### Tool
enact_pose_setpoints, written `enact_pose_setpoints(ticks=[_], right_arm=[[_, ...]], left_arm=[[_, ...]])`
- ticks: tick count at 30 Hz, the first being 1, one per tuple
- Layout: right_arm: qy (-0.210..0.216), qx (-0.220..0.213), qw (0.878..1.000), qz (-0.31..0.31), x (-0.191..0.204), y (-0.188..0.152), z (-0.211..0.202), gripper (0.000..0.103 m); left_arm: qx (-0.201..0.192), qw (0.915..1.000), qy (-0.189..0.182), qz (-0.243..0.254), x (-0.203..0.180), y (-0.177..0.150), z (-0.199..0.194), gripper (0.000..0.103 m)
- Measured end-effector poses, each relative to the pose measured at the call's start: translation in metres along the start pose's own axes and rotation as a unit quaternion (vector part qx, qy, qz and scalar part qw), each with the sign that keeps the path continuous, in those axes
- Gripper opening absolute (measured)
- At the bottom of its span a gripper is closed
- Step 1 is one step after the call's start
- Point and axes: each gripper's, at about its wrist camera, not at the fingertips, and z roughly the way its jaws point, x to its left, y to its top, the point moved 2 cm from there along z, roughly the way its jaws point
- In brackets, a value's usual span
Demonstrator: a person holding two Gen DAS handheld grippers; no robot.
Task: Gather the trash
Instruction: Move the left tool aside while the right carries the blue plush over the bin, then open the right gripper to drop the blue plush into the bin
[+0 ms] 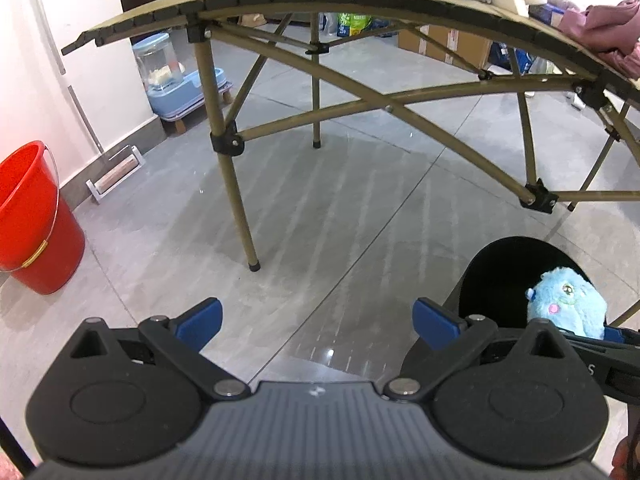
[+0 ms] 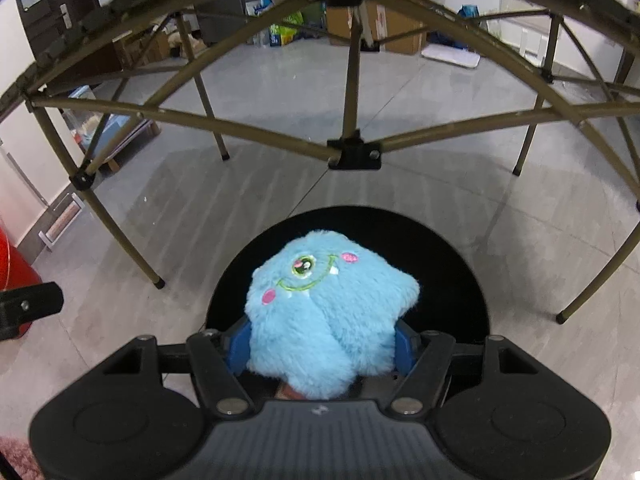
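The right gripper holds the blue plush toy between its two blue pads, which press into the fur on both sides; the toy's face points forward, away from the fingers. Just beyond and below the fingertips is the round black bin, and the toy hangs over its dark opening. The left gripper is empty, its fingers wide apart over the bare floor, with the bin to their right. To do this step well, I think the right hand should bring the toy over the middle of the opening, clear of the near rim, and only then open the fingers. The table leg stands left of the fingers, so the hand should keep away from it.
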Motion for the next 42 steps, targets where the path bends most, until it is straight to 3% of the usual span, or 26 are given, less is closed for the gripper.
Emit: enact_pose_setpoints(ticks=[15,29,31,32,33,34,35,42], right_arm=[[-0.016,0.048,0.999,0.004,0.007,-0.006,0.026,0.066],[-0.01,0.049,0.999,0.004,0.0,-0.006,0.025,0.067],[-0.008,0.052,0.999,0.004,0.0,-0.006,0.025,0.069],[-0.009,0.056,0.998,0.005,0.0,-0.005,0.025,0.075],[-0.008,0.06,0.998,0.008,0.0,-0.005,0.026,0.083],[-0.009,0.061,0.998,0.011,-0.001,-0.005,0.026,0.1],[-0.015,0.059,0.998,0.013,-0.002,-0.004,0.026,0.103],[-0.034,0.048,0.998,0.017,-0.009,-0.001,0.024,0.103]], left_arm=[[0.036,0.9989,0.031,0.002,0.009,-0.008,0.025,0.103],[0.042,0.9987,0.03,0.0,0.006,-0.009,0.027,0.103],[0.042,0.9987,0.03,0.0,0.006,-0.009,0.027,0.103],[0.042,0.9986,0.032,-0.001,0.006,-0.009,0.027,0.103],[0.042,0.9986,0.033,-0.002,0.006,-0.008,0.028,0.103],[0.042,0.9985,0.034,-0.003,0.006,-0.008,0.028,0.103],[0.043,0.9985,0.034,-0.003,0.006,-0.008,0.028,0.103],[0.043,0.9987,0.028,-0.001,0.002,-0.007,0.027,0.103]])
